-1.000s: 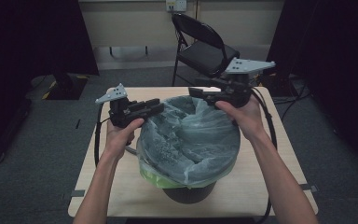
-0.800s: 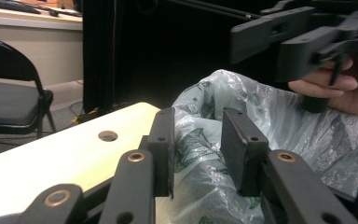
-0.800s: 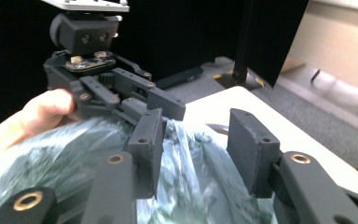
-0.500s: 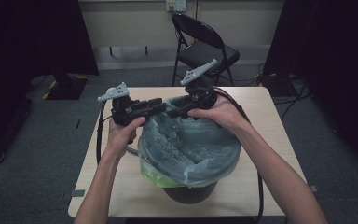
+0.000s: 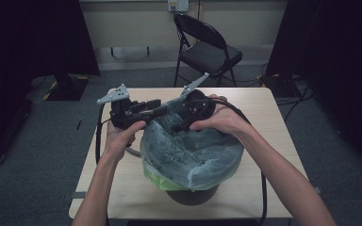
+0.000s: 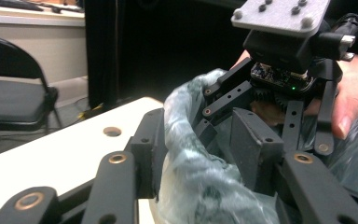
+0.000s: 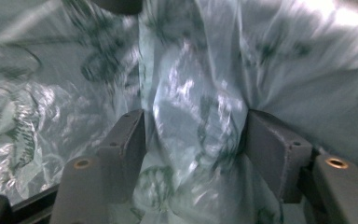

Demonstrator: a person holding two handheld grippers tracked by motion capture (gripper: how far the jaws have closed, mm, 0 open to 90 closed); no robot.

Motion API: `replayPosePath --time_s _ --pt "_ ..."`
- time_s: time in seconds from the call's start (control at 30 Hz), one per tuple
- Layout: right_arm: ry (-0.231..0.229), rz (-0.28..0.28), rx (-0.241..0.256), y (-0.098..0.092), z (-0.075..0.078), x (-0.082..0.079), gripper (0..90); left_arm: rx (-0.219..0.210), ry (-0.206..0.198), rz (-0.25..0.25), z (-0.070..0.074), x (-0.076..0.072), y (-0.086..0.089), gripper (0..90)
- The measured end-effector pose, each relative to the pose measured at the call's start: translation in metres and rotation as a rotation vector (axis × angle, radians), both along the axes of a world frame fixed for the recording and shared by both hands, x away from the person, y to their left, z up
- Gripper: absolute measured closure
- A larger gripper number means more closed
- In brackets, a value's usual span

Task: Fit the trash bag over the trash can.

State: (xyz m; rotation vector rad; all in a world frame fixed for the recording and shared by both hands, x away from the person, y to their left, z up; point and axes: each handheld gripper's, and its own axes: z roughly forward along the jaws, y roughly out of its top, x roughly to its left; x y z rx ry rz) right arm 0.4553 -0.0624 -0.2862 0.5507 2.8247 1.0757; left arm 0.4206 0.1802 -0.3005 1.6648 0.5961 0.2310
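Note:
A translucent grey-green plastic bag (image 5: 193, 155) is draped over a black bin (image 5: 191, 195) with a green liner (image 5: 153, 178), in the middle of the table (image 5: 264, 108). My left gripper (image 5: 158, 109) is at the bag's far left rim, shut on a bunched fold of the bag (image 6: 191, 186) that fills the space between its jaws (image 6: 193, 154). My right gripper (image 5: 175, 128) points down and left over the bag's mouth, close to the left one. It is shut on a fold of the bag (image 7: 196, 121), which presses against both pads (image 7: 196, 140). Its grey plate (image 6: 279, 14) is just beyond the left jaws.
A black folding chair (image 5: 207, 52) stands behind the table. Cables hang off both sides of the table. Bare tabletop lies to the right of the bin and along the far edge. Dark curtains flank the room.
My right gripper has swept from the bag's far right rim leftward to beside the left gripper, drawing the bag's rim across the opening. The left gripper has held its place.

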Motion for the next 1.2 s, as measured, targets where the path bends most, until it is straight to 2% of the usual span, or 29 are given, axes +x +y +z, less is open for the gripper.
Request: replayPosePath --time_s 0.07,0.13,0.23,0.33,0.4,0.47,0.63,0.77,0.83,0.93,1.0,1.1,1.17,1.2 --pt "-0.022 0.003 -0.019 0.001 -0.003 -0.001 38.8 0.001 0.000 0.003 -0.002 -0.001 -0.001 54.3" --pt "-0.023 0.001 -0.035 0.002 -0.005 -0.001 41.0 0.004 0.005 0.008 -0.003 0.000 0.000 54.2" --pt "-0.043 0.005 -0.087 0.004 -0.010 -0.003 40.5 -0.012 0.010 0.006 -0.005 0.002 -0.001 54.4" --pt "-0.059 0.020 -0.148 0.008 -0.015 -0.005 38.0 -0.011 -0.012 0.011 -0.005 0.002 -0.002 60.8" --pt "-0.056 0.014 -0.127 0.007 -0.013 -0.004 38.0 -0.014 -0.008 0.007 -0.005 0.004 -0.002 61.8" --pt "-0.054 0.012 -0.072 0.004 -0.008 -0.004 35.0 -0.014 -0.007 -0.002 -0.005 0.007 -0.003 62.0" --pt "-0.075 -0.001 0.016 -0.001 0.006 -0.007 28.5 -0.025 -0.001 -0.024 -0.005 0.020 -0.006 61.4" --pt "-0.101 -0.008 0.051 -0.005 0.014 -0.013 25.9 -0.026 0.002 -0.009 -0.006 0.022 -0.008 58.2" --pt "-0.109 0.005 0.083 -0.006 0.015 -0.018 24.0 -0.044 0.012 0.009 -0.007 0.021 -0.006 54.1" --pt "-0.102 0.067 0.113 -0.001 0.015 -0.028 21.9 -0.082 0.014 0.049 -0.007 0.017 0.001 44.2" --pt "-0.080 0.106 0.099 0.006 0.011 -0.033 19.6 -0.094 0.003 0.063 -0.005 0.014 0.005 42.0" --pt "-0.052 0.164 0.063 0.013 0.005 -0.038 19.0 -0.082 -0.019 0.088 -0.002 0.010 0.009 37.4" --pt "-0.058 0.225 0.064 0.015 0.004 -0.044 20.8 -0.086 -0.027 0.098 -0.001 0.009 0.012 36.1" --pt "-0.044 0.254 0.056 0.016 0.003 -0.047 20.8 -0.087 -0.028 0.103 0.000 0.008 0.012 35.0"
